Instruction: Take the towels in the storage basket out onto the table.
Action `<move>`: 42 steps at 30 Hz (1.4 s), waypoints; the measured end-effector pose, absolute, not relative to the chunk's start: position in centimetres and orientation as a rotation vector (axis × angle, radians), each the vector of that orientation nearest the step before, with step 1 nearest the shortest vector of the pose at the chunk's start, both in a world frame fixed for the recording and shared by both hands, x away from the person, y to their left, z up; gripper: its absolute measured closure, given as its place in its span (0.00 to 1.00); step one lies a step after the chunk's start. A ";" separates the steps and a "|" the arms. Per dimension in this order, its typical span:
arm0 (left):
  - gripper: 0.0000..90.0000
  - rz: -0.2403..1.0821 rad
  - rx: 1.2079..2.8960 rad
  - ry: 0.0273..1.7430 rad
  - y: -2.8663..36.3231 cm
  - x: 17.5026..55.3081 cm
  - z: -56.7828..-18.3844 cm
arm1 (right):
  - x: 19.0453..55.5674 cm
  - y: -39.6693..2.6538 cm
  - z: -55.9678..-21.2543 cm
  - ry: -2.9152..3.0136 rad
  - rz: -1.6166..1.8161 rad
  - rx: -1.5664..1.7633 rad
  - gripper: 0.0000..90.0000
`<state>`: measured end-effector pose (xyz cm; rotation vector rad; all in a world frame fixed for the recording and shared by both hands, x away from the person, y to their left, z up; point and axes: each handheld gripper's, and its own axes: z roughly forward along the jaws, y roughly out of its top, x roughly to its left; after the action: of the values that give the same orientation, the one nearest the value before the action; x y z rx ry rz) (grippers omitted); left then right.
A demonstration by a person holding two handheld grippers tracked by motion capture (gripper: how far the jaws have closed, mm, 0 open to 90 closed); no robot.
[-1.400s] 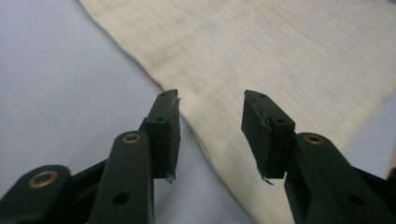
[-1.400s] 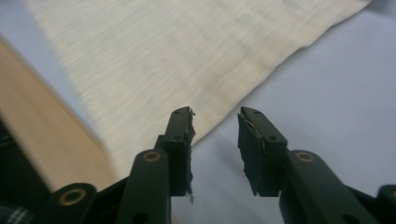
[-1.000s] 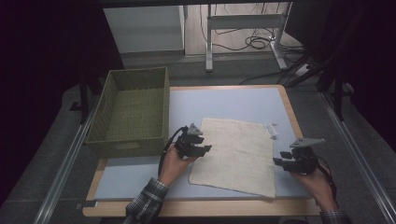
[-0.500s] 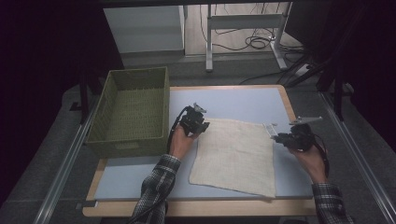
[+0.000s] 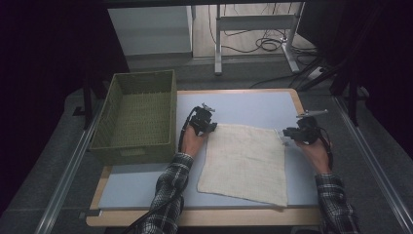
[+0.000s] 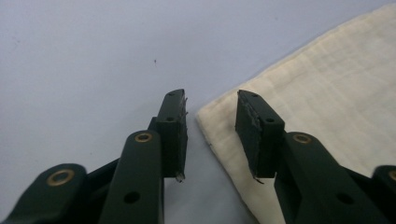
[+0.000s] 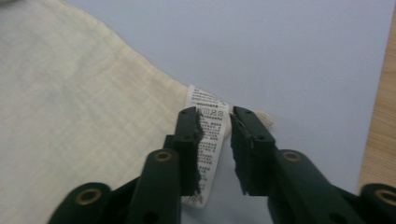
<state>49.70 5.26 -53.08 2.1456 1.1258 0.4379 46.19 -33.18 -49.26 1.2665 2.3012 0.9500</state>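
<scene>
A cream cloth (image 5: 243,161) lies spread flat on the light blue mat (image 5: 253,105). My left gripper (image 5: 208,127) is at its far left corner. In the left gripper view the cloth (image 6: 327,93) has that corner on the mat between the left gripper's (image 6: 211,95) parted jaws, untouched; they have just been opening. My right gripper (image 5: 288,134) is at the far right corner. There the white care label (image 7: 205,99) and the cloth (image 7: 70,93) corner lie under my right gripper (image 7: 215,112), whose jaws stand narrowly apart and have just been opening.
A green woven basket (image 5: 139,146) stands with nothing in it on the table's left side, close to my left hand. The wooden table edge (image 5: 195,217) runs along the front. Beyond the table are a desk frame and cables on the floor.
Both hands have moved away from the person, from beside the cloth's middle to its two far corners. The cloth lies where it was.
</scene>
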 end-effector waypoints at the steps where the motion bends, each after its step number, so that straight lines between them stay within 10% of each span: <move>1: 0.67 0.448 2.132 1.130 5.3 49.7 -53.2 | 46.5 -33.0 -49.6 2.301 0.928 1.268 0.72; 7: 0.58 0.431 2.099 1.147 5.8 49.9 -53.5 | 47.6 -32.8 -51.3 2.298 0.917 1.289 0.65; 16: 0.97 0.336 2.113 1.134 5.3 49.5 -53.1 | 47.6 -31.6 -50.8 2.361 0.891 1.329 0.96; 42: 0.96 0.497 2.100 1.048 5.0 43.9 -49.8 | 42.7 -33.4 -47.1 2.341 1.015 1.175 0.96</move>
<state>43.93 4.97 -49.79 2.0997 1.0477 0.4966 42.70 -33.41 -47.10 1.1747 2.3406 1.0147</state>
